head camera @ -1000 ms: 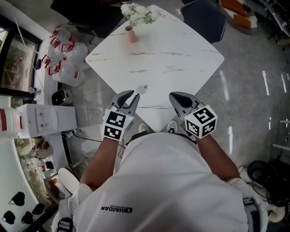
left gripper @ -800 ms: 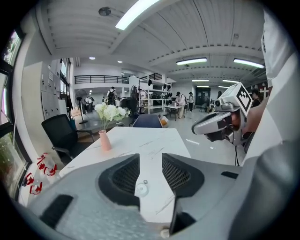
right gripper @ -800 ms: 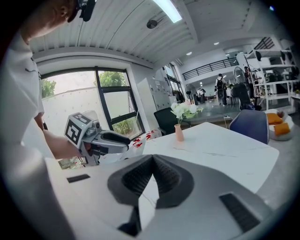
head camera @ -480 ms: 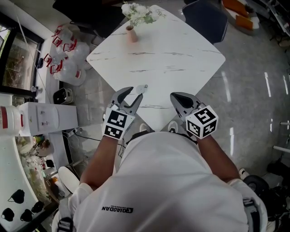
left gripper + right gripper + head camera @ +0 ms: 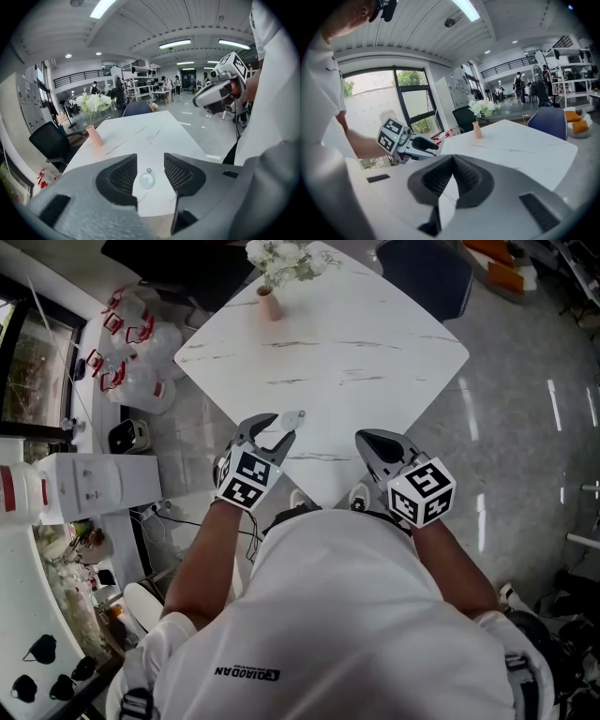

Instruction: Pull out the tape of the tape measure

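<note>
The tape measure [image 5: 293,416] is a small, pale, round case lying on the white marble table [image 5: 356,343] near its near-left edge. My left gripper [image 5: 272,426] hangs just short of it, pointing down at it. Its jaws have just been opening and stand open, with nothing between the pads. In the left gripper view the tape measure [image 5: 146,180] shows in the gap of the left gripper [image 5: 150,160], a little ahead on the tabletop. My right gripper [image 5: 367,439] hovers shut over the table's near corner, holding nothing. The right gripper [image 5: 452,158] shows its pads pressed together.
A pink vase with white flowers [image 5: 270,302] stands at the table's far corner. A dark chair [image 5: 427,276] sits behind the table. White bags with red handles [image 5: 136,357] lie on the floor to the left, beside a white appliance [image 5: 84,486].
The left gripper's jaws have spread apart, and it has moved forward and down towards the tape measure. The right gripper has stayed where it was.
</note>
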A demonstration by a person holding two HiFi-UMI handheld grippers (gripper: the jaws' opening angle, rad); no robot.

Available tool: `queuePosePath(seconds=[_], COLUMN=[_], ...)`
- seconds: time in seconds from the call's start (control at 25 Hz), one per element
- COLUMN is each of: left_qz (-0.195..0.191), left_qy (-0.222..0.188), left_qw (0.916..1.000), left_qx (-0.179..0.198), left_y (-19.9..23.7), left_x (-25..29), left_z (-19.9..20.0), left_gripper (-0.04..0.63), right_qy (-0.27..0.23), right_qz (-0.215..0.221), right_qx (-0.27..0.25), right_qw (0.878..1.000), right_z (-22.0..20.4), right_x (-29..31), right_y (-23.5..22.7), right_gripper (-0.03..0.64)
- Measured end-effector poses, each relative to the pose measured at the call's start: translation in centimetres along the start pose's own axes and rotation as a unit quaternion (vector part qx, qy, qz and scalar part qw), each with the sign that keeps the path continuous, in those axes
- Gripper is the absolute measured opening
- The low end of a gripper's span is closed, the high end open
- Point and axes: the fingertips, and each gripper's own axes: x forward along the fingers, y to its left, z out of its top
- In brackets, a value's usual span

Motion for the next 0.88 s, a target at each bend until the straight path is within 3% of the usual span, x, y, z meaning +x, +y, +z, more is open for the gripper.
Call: queuePosePath(seconds=[0.4, 0.88], left_qz=[-0.048, -0.087], left_qy=[0.089, 0.148], left_qw=[0.9947, 0.9852], left_qx=[0.016, -0.005], left_y=[0.7, 1.3], left_x=[6.8, 10.9], left_z=[-5.7, -10.4], left_gripper=[0.19, 0.22], right_qy=[0.022, 0.033], right_qz=[-0.015, -0.046], right_qx=[0.021, 0.047], right_qw=[0.999, 0.997], right_z=[-1.8, -3.3], right_x=[0.4, 0.1], right_y=[-1.0, -2.4], right_gripper=[0.006, 0.006])
